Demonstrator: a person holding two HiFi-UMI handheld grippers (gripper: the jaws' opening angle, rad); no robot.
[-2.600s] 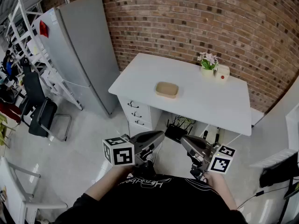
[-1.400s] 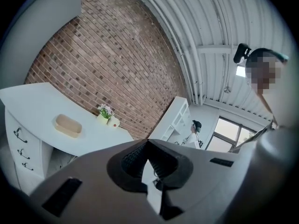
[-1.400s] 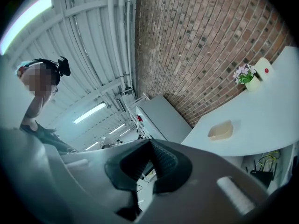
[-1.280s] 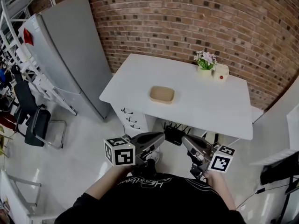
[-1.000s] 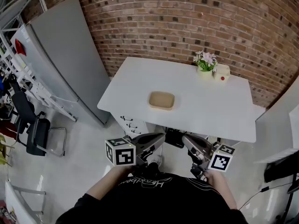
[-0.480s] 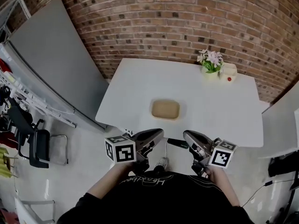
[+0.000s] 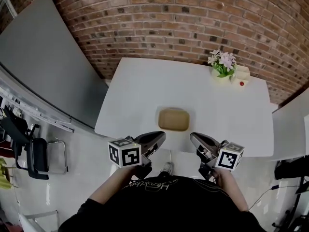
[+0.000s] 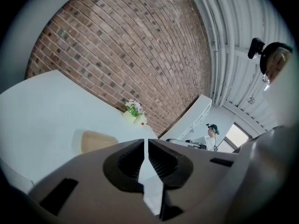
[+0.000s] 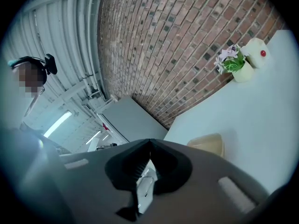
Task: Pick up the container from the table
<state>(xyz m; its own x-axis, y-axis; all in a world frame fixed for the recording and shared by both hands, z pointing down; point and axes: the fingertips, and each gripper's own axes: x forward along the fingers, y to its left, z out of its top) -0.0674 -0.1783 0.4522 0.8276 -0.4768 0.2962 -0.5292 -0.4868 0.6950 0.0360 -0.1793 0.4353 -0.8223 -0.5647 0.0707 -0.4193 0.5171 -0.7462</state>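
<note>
A shallow tan container (image 7: 173,119) lies on the white table (image 7: 140,95), close to its near edge. It also shows in the left gripper view as the container (image 8: 96,141) and in the right gripper view as the container (image 9: 209,145). My left gripper (image 7: 159,136) hangs just short of the table's near edge, to the container's left, with its jaws shut and nothing between them. My right gripper (image 7: 193,138) sits level with it on the container's right, jaws also shut and empty. Both gripper views look out over the tabletop, past the left gripper (image 8: 145,146) and the right gripper (image 9: 150,145).
A small pot of pink flowers (image 7: 222,64) and a cream object with a red dot (image 7: 241,76) stand at the table's far right corner, against the brick wall (image 7: 193,18). A grey cabinet (image 7: 38,66) stands left of the table. A dark chair (image 7: 34,153) is at the far left.
The table and container have come nearer and lower in the head view as I walked up. Both grippers now reach the table's near edge, still shut.
</note>
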